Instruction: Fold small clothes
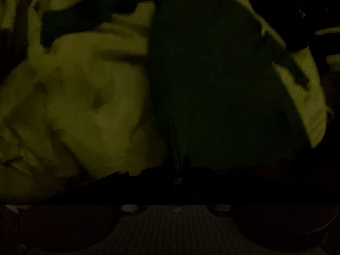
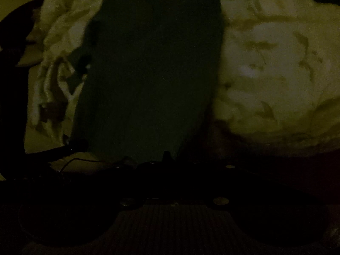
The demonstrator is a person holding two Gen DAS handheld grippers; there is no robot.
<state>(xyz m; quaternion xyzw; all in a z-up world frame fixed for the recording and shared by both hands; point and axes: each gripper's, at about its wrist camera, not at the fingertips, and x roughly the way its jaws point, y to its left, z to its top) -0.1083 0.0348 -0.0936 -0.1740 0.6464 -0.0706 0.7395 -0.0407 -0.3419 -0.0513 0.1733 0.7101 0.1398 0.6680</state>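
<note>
The frames are very dark. A dark green garment (image 1: 212, 74) stretches from the top of the left wrist view down to my left gripper (image 1: 177, 170). The cloth narrows into a fold between the closed fingertips, so the gripper is shut on it. The right wrist view shows the same dark green garment (image 2: 148, 74) as a broad panel tapering down to my right gripper (image 2: 166, 159), which is also shut on its edge. Both pairs of fingers are almost lost in shadow. The cloth hangs above the bedding, and its far end is hidden.
Pale, rumpled bedding with a faint leaf pattern (image 1: 74, 106) (image 2: 276, 74) lies under and around the garment. Other dark cloth (image 1: 74, 21) sits at the back left. A dark rod-like object (image 2: 70, 146) and a thin wire (image 2: 80, 160) lie at the left.
</note>
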